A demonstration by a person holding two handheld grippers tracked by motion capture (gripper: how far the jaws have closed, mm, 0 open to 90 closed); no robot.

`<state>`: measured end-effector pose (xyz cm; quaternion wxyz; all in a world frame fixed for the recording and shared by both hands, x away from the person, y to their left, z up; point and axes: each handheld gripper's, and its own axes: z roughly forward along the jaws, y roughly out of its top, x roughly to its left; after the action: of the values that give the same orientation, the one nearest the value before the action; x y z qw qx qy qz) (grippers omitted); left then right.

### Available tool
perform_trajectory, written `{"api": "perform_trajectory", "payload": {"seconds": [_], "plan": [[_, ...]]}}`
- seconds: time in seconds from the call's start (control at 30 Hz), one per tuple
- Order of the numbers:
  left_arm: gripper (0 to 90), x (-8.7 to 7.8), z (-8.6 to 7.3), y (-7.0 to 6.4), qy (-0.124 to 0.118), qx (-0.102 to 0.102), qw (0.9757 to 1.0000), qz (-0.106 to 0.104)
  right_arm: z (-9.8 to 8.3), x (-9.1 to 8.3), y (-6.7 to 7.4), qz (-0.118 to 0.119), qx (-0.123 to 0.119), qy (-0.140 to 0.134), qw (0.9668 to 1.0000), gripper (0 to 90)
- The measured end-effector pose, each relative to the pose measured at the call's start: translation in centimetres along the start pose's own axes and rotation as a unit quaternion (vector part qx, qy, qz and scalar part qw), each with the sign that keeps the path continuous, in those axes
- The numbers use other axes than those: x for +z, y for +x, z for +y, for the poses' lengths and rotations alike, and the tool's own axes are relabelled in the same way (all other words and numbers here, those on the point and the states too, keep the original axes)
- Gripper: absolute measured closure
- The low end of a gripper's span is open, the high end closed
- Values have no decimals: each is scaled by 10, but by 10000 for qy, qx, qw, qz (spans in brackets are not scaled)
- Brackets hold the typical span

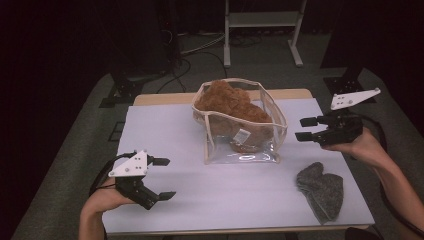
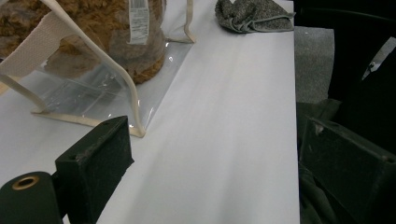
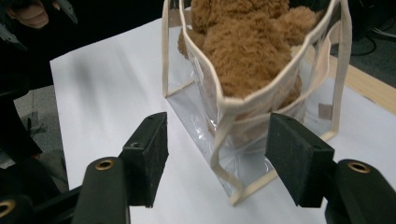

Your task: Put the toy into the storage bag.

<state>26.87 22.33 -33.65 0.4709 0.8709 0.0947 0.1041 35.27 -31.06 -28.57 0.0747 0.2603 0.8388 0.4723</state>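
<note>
A clear plastic bag (image 1: 250, 152) with cream trim stands upright mid-table, and a brown plush toy (image 1: 225, 100) sits inside it, rising above the rim. My right gripper (image 1: 300, 129) hovers just right of the bag, jaws open and pointing at it. In the right gripper view the bag's near edge (image 3: 224, 105) and the plush toy (image 3: 247, 42) lie ahead between the open jaws of the right gripper (image 3: 217, 158), with the pads apart from the bag. My left gripper (image 1: 170, 178) rests open at the front left with nothing in it. In its own view the left gripper (image 2: 219, 154) faces the bag's corner (image 2: 93, 93).
A grey knitted cloth (image 1: 322, 190) lies crumpled at the front right of the white table top (image 1: 175, 135), also seen as the cloth (image 2: 252, 14). Behind the table stand a metal rack's legs (image 1: 227, 45) and cables on the grey floor.
</note>
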Motion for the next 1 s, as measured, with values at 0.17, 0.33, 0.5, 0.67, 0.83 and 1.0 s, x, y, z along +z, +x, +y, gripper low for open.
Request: {"api": "perform_trajectory", "payload": {"seconds": [0.17,0.33,0.5,0.67,0.83,1.0], "plan": [[78,1,0,0,13,-5,10000,0,-18,-2,-1,-30,126,13,9999,374],[78,3,-2,-1,5,-56,10000,2,-33,-1,-2,-34,258,11,9997,370],[78,2,-3,-3,31,-61,10000,24,-48,0,-3,-10,414,4,9991,370],[78,2,-3,-4,19,-87,9999,48,-59,1,-3,24,498,12,9988,368],[78,1,-3,-4,23,-86,9999,64,-71,3,-4,28,622,25,9981,366],[78,2,-4,-5,40,-94,9999,57,-82,5,-4,16,700,71,9975,366]]}}
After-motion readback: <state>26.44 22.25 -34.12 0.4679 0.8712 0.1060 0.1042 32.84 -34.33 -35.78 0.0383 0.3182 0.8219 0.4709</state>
